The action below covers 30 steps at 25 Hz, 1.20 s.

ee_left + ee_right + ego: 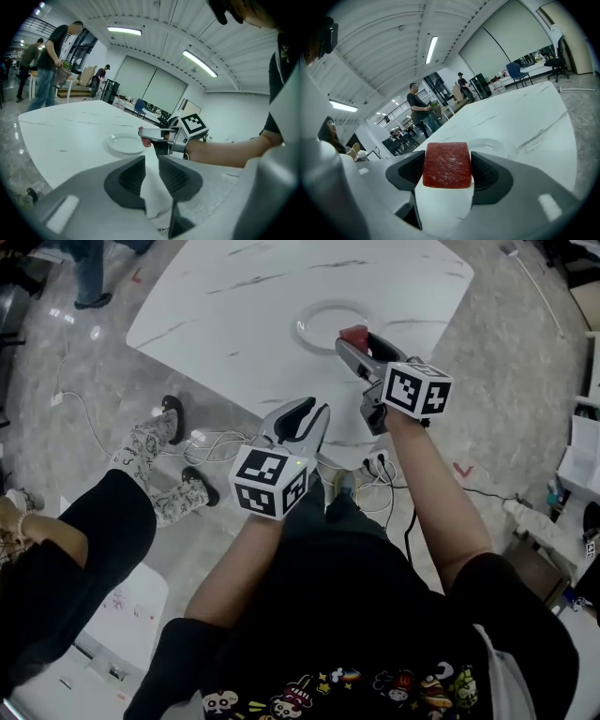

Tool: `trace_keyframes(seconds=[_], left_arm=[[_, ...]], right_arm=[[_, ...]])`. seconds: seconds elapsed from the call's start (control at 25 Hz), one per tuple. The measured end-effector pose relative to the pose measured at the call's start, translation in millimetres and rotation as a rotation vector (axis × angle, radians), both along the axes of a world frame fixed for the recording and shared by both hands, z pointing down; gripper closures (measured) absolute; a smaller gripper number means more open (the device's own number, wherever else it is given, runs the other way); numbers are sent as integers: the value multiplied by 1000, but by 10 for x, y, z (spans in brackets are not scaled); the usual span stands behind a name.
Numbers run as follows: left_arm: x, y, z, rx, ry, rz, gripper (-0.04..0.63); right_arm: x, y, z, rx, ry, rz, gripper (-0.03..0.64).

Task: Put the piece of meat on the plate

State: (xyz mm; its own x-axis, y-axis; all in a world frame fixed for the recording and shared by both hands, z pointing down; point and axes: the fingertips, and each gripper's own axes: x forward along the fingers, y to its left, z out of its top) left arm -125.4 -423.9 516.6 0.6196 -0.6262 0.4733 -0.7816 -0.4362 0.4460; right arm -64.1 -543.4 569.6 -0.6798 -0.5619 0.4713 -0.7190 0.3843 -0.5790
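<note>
Glossy stone floor surrounds the white marbled table, whose far edge is cut off. The pale plate is hard to make out against it. At the plate's four o'clock rim, the right gripper clenches the piece of meat. The left gripper is at seven o'clock, closed and empty.

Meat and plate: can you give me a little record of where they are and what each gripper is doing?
meat: red block, clamped between the right gripper's jaws
right gripper: shut on meat, at the plate's rim
plate: empty, on the table
left gripper: shut, holds nothing, near the table's edge
task: meat not yet on plate
</note>
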Motion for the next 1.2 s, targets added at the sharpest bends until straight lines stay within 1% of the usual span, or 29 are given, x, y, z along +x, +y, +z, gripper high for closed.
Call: trace_keyframes(seconds=[0.24, 0.44, 0.64, 0.76, 0.92, 1.04, 1.2], left_arm=[[-129, -95, 117, -26, -1, -1, 394], [-247, -122, 181, -42, 1, 1, 394], [-355, -193, 212, -52, 11, -1, 394], [-408, -233, 230, -56, 20, -4, 394], [-449, -257, 204, -57, 32, -8, 394], [-500, -282, 231, -58, 40, -12, 394], [-565, -298, 291, -65, 49, -21, 394]], right_arm=[[-76, -282, 385, -31, 96, 17, 288], [-116, -437, 574, -46, 175, 31, 288], [-170, -523, 657, -51, 288, 16, 288], [-198, -550, 691, -57, 336, 17, 288], [-231, -566, 675, -39, 395, 2, 287], [-262, -586, 731, -43, 454, -7, 287], [-312, -603, 800, -25, 537, -30, 288]])
